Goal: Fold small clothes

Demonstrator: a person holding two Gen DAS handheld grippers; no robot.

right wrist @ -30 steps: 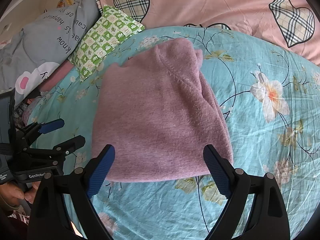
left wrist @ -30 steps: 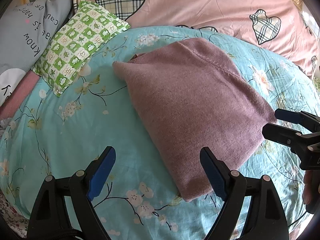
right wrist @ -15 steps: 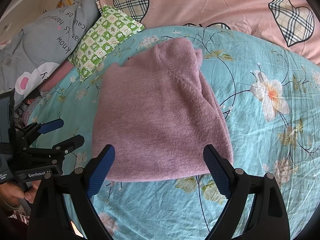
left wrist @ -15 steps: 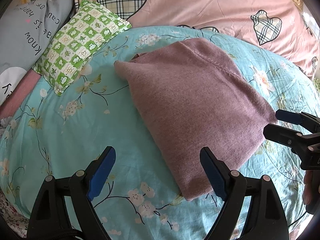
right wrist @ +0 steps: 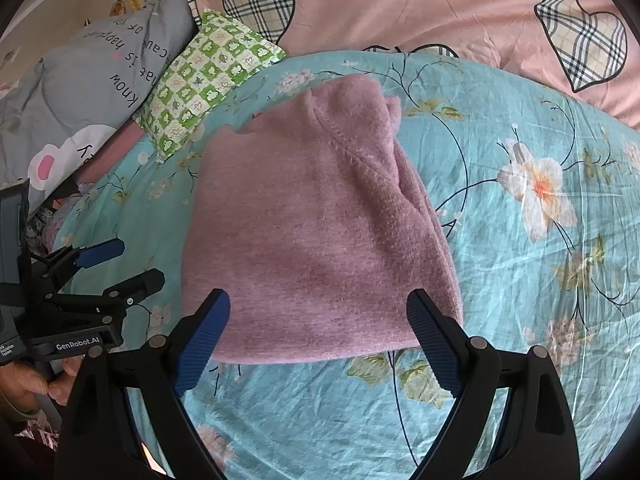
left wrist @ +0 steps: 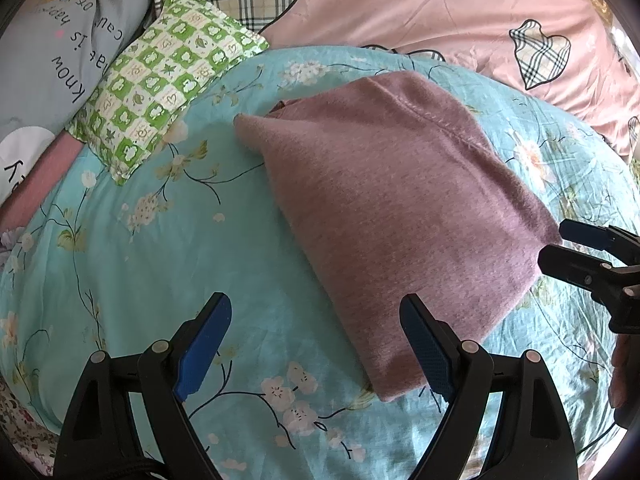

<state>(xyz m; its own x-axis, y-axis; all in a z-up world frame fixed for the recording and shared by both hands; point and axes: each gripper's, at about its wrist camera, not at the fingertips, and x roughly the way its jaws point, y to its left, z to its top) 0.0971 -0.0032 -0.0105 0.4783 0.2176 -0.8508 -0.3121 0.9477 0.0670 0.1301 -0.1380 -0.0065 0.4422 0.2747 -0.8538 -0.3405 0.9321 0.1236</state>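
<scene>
A mauve knit garment (left wrist: pixel 396 208) lies folded flat on the turquoise floral bedspread (left wrist: pixel 132 260); it also shows in the right wrist view (right wrist: pixel 316 236). My left gripper (left wrist: pixel 316 344) is open and empty, held above the bedspread at the garment's near left corner. It appears in the right wrist view (right wrist: pixel 120 264) at the far left. My right gripper (right wrist: pixel 320 340) is open and empty over the garment's near edge. It shows in the left wrist view (left wrist: pixel 560 240) beside the garment's right corner.
A green checked pillow (left wrist: pixel 160 84) lies at the back left beside a grey printed quilt (left wrist: pixel 52 52). A pink quilt with plaid hearts (left wrist: pixel 400 4) runs along the back. The bedspread (right wrist: pixel 540 240) spreads right of the garment.
Both views have shifted very slightly; the garment and both open grippers stay where they were.
</scene>
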